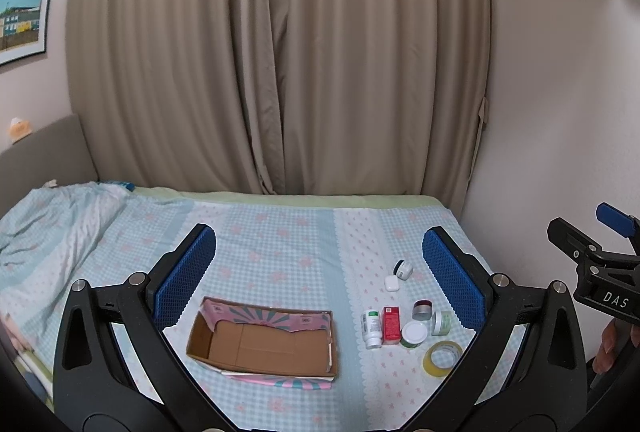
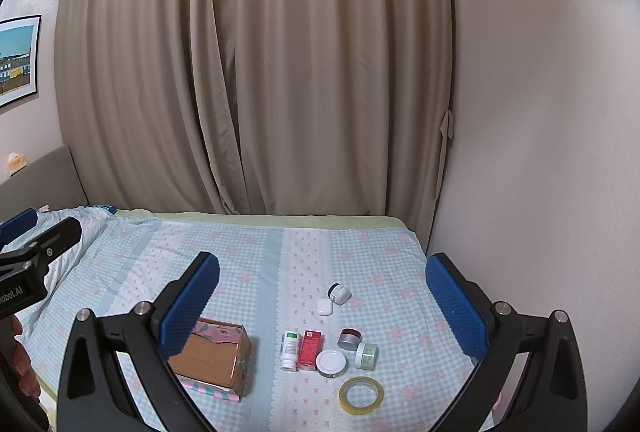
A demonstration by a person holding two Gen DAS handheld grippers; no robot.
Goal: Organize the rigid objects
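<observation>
My left finger (image 2: 188, 306) covers the near-left corner of the cardboard box (image 2: 218, 356) in the right wrist view, so I can't see that end of it. In the left wrist view my right finger (image 1: 454, 276) cuts across the edge of the tape roll (image 1: 442, 358) and crowds the pale green jar (image 1: 441, 322). Labels on the white bottle (image 1: 372, 328) and red carton (image 1: 391, 324) are too small to read. The right tongs (image 1: 600, 244) are sliced off by the frame edge there, so their spread is unclear. The framed picture (image 1: 22, 14) is cut at the left border. Something orange (image 1: 19, 130) on the headboard is too blurred to name.
</observation>
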